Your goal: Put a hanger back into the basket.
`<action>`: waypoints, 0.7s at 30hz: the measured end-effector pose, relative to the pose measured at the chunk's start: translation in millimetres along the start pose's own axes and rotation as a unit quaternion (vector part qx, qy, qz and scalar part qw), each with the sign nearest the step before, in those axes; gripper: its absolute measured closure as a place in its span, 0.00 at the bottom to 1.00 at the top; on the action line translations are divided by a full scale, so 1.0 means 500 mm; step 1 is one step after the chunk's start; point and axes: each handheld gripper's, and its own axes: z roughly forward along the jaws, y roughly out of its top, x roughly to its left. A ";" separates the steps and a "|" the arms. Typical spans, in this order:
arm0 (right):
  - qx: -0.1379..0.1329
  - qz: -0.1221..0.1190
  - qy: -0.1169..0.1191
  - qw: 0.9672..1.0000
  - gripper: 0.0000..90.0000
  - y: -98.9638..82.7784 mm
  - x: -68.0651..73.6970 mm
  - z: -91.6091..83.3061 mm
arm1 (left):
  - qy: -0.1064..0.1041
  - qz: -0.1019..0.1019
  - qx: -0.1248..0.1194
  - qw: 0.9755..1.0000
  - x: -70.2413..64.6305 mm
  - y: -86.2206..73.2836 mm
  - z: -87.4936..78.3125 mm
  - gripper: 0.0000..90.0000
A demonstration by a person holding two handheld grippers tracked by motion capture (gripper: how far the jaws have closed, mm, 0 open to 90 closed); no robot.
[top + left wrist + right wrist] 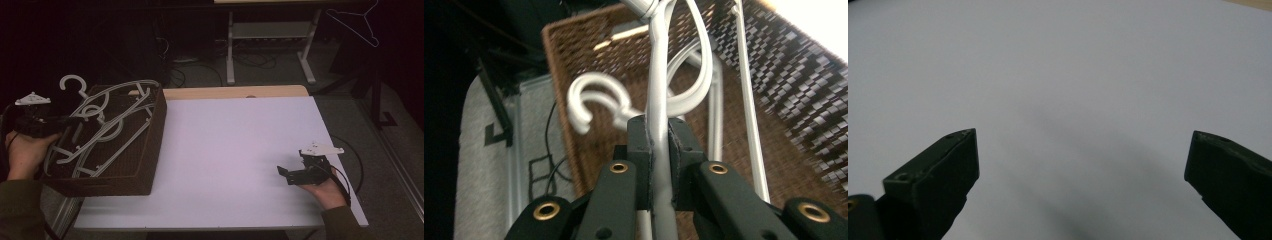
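My right gripper (283, 174) rests low on the white table (235, 150), jaws spread wide with nothing between them. Over at the table's left end, my left gripper (659, 142) is clamped tight on a white hanger (659, 90) lying in the brown woven basket (150, 150) among other hangers.

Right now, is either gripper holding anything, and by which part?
The left gripper is clamped on a white hanger, on its straight bar just below the hook, over the wicker basket. The right gripper is open, holding nothing.
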 end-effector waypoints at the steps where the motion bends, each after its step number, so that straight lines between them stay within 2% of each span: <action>1: 0.000 0.001 0.000 1.000 0.01 0.000 0.000 0.000 | 0.003 0.003 0.007 1.000 0.002 -0.004 0.005 0.92; 8: 0.004 0.000 -0.003 1.000 0.01 -0.001 0.001 0.002 | 0.010 0.006 0.040 0.999 -0.010 -0.018 0.057 0.92; 10: 0.005 0.001 -0.003 1.000 0.01 -0.001 0.001 0.002 | 0.012 0.014 0.050 0.999 -0.017 -0.017 0.070 0.92; 14: 0.004 -0.002 -0.004 1.000 0.01 -0.002 0.000 0.002 | 0.020 0.022 0.058 0.998 -0.034 -0.015 0.096 0.92; 17: 0.002 -0.002 -0.003 1.000 0.01 -0.002 -0.001 0.000 | 0.028 0.019 0.065 0.997 -0.030 -0.020 0.108 0.91; 18: 0.001 -0.002 -0.003 1.000 0.01 -0.002 0.000 0.000 | 0.020 0.012 0.066 0.998 -0.025 -0.024 0.110 0.91; 20: 0.001 -0.002 -0.003 1.000 0.01 -0.002 0.000 0.000 | -0.002 0.000 0.094 0.996 -0.021 -0.033 0.120 0.91; 21: 0.002 -0.002 -0.003 1.000 0.01 -0.002 0.000 0.000 | -0.004 0.007 0.101 0.995 -0.022 -0.038 0.122 0.89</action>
